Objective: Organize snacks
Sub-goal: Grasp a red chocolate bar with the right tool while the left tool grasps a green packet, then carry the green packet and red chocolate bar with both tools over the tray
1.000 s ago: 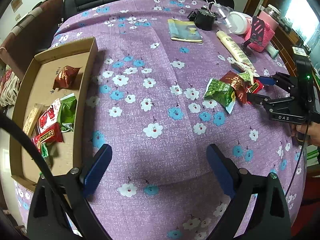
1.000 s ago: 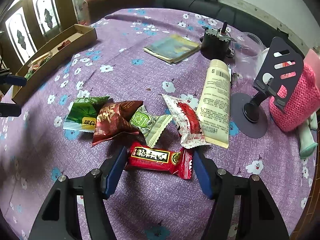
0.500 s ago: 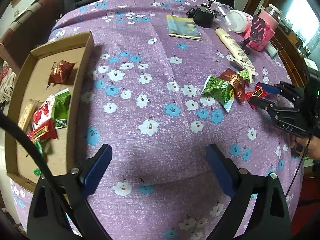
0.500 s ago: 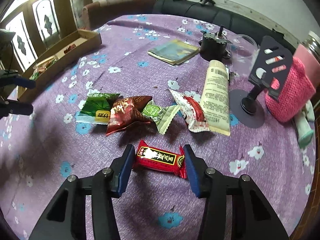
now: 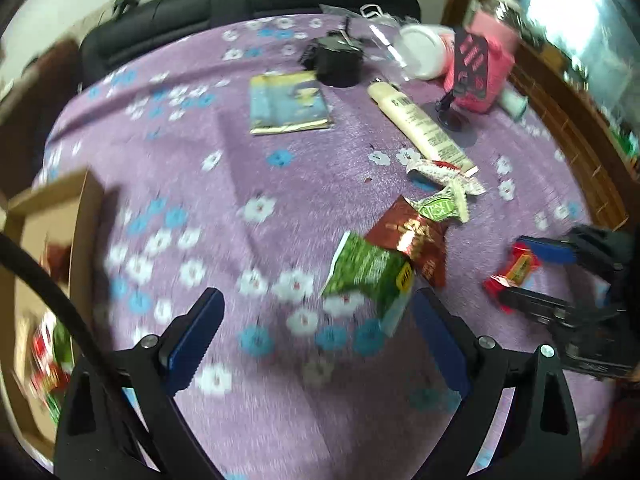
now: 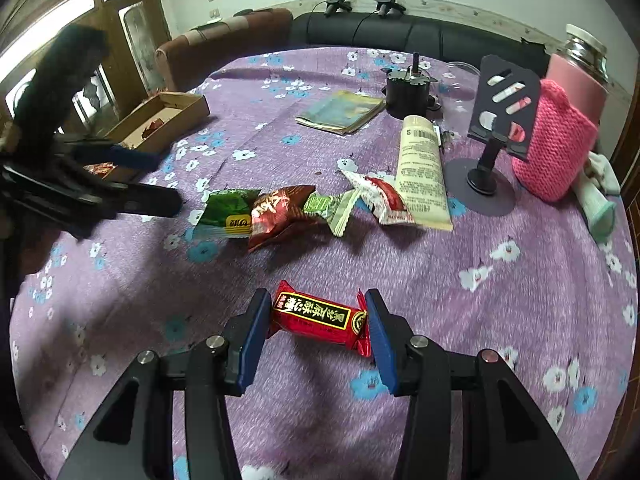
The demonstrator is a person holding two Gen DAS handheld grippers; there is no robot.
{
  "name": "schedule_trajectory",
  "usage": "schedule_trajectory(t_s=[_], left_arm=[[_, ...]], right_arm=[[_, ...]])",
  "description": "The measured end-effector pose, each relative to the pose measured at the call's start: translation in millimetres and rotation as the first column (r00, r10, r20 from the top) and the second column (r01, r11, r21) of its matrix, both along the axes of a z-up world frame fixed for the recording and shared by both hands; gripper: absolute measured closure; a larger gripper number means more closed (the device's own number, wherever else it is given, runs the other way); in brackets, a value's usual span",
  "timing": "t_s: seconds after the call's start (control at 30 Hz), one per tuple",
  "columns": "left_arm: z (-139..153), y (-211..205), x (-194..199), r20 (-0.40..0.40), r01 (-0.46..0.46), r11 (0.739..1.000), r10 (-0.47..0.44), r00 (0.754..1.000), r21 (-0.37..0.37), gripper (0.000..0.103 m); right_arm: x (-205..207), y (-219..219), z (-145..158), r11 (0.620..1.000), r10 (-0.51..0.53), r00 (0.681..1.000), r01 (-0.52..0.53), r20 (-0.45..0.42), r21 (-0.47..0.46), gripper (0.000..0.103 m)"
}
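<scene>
While crinkly, glossy red wrapper (image 6: 320, 318)

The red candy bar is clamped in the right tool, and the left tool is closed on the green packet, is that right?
Not quite. The right tool does clamp the red candy bar, as the right wrist view shows. But the left tool is open and holds nothing: in the left wrist view the green packet lies on the cloth near its right finger, ungripped.
</scene>
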State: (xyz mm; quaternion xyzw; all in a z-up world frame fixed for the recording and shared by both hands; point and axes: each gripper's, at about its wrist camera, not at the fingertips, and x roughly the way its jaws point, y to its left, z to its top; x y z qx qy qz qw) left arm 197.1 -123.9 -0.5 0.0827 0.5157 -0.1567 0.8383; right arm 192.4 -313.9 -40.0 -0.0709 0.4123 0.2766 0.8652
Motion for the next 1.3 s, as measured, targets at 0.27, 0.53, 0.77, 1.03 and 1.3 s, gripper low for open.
schedule_trajectory(t_s=[0.27,0.53,0.77,1.03,1.3], left_arm=[[-24,-19,17,-0.030,0.031,0.999,-0.032,0.999,-0.008,0.008],[-33,-22,17,-0.021,0.040,0.999,-0.040,0.999,0.015,0.050],[-31,-17,19,-0.016,0.033,0.999,-0.033,0.999,-0.003,0.074],[-29,-13,18,0.000,0.021,0.999,-0.021,1.000,-0.037,0.077],[-13,-9,9,0.043,0.022,0.996,-0.018,0.999,-0.085,0.077]], right_arm=[[-6,-12,3,0.999,-0.024,1.000,0.024,0.005,0.027,0.055],[-7,-16,9,0.998,-0.033,0.999,0.032,0.024,0.058,0.055],[-6,-16,10,0.997,-0.035,0.999,0.033,0.024,0.066,0.055],[-5,-13,8,0.997,-0.036,0.999,0.034,0.021,0.069,0.055],[-4,-9,10,0.997,-0.034,0.999,0.032,0.025,0.073,0.055]])
